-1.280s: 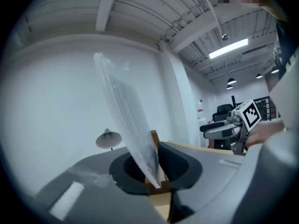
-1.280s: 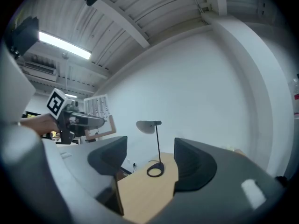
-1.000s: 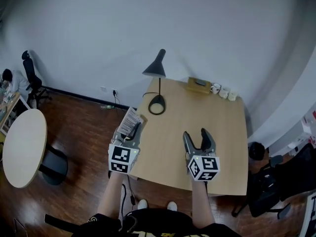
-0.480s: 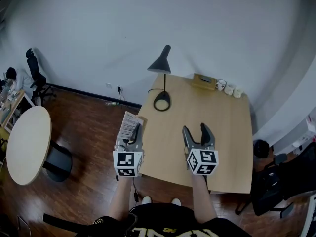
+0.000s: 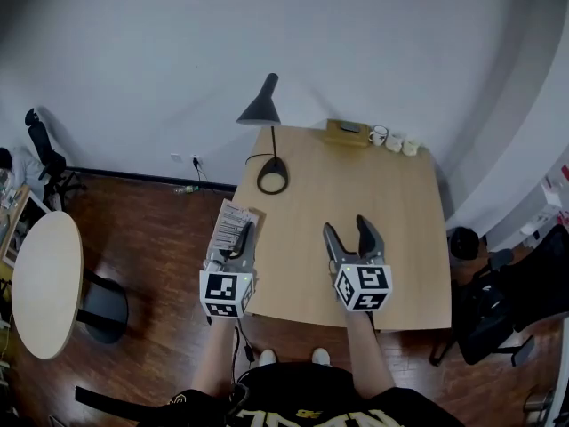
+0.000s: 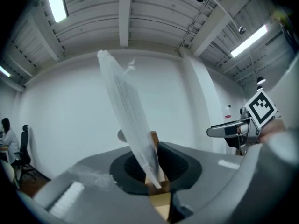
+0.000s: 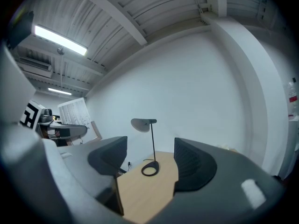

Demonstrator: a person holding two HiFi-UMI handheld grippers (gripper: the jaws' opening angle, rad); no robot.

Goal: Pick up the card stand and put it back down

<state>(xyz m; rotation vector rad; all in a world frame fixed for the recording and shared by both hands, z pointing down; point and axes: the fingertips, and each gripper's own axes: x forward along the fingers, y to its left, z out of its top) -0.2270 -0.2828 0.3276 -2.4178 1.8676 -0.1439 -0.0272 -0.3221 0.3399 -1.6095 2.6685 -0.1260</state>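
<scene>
While the card stand (image 6: 130, 129) is clamped by the left gripper (image 5: 243, 235), right gripper (image 5: 353, 232) wide and empty, it should be lowered level onto the table (image 5: 396, 194).

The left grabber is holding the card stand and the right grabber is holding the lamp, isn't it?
Not quite. The left gripper does hold the card stand, but the right gripper holds nothing. The right gripper view shows its jaws apart and empty, with the lamp standing on its own farther along the table.
</scene>
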